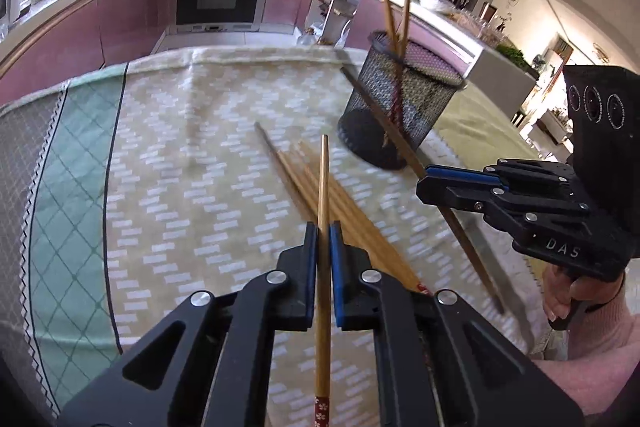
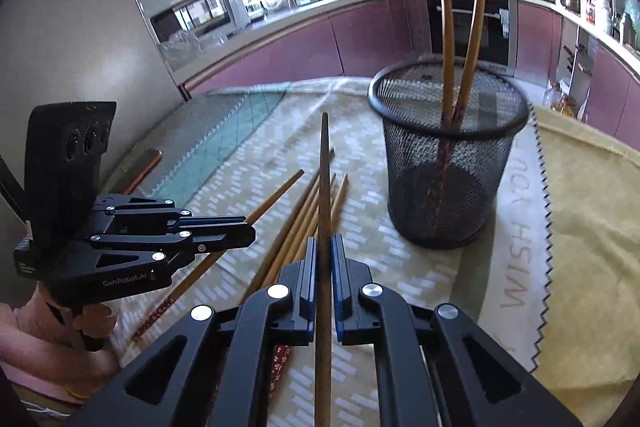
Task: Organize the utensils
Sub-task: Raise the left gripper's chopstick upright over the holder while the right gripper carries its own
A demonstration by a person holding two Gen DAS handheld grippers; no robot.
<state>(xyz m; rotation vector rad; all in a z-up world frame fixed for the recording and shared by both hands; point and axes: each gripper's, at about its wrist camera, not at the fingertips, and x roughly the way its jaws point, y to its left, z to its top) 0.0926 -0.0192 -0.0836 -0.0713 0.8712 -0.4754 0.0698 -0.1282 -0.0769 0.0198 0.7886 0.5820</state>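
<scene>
The left gripper (image 1: 324,227) pinches a light chopstick (image 1: 325,179), and the right gripper (image 2: 325,247) pinches a dark chopstick (image 2: 325,179), both above the pile of chopsticks (image 2: 298,227) on the cloth. To do it well, each stick should be tipped upright over the mesh cup (image 2: 448,163) and dropped in beside the two already standing there, without bumping the cup over.

Black mesh basket (image 2: 448,163) at right; tan chopsticks (image 1: 352,211) with red floral ends; beige cloth (image 1: 192,163) with white dashes, teal diamond border at left.
</scene>
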